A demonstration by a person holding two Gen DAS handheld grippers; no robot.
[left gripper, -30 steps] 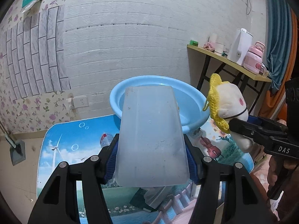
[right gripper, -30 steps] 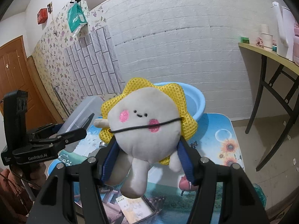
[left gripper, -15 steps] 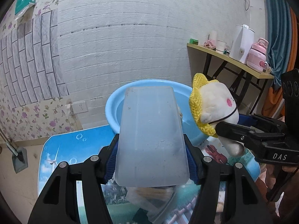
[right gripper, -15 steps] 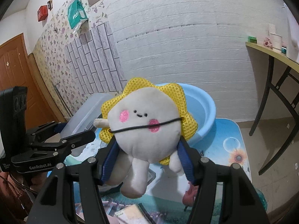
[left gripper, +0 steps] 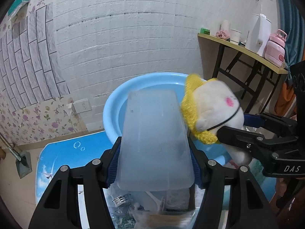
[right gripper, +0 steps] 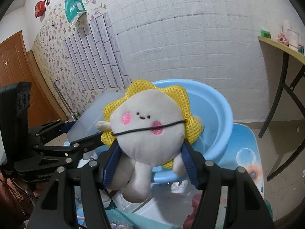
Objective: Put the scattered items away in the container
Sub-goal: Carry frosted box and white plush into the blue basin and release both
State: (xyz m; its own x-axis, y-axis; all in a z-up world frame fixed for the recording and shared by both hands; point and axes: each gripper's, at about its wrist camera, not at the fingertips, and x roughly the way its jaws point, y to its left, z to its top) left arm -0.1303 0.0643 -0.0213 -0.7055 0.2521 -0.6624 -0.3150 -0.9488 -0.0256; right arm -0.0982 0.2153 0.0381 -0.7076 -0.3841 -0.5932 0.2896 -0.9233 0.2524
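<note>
The left gripper [left gripper: 155,164] has its jaws closed on a translucent box [left gripper: 155,139], held up in front of the basin [left gripper: 112,112]. The right gripper [right gripper: 150,164] has its jaws closed on the lower body of a plush [right gripper: 148,126], its legs dangling below the pads. In the left view the plush [left gripper: 207,112] sits just beside the box's right edge, both near the basin's rim.

The likely trouble is a collision: the two loads are so close that one may knock the other as they go in. The plush is soft and pinched low, so it could flop or slip out short of the basin. The box is smooth and tapered, so it may slide in the pads.

The basin rests on a low blue printed table [left gripper: 57,152] with more clutter near its front edge. Behind is a white brick wall [left gripper: 124,38], floral wallpaper at left, and a side shelf [left gripper: 238,45] with jugs at right.
</note>
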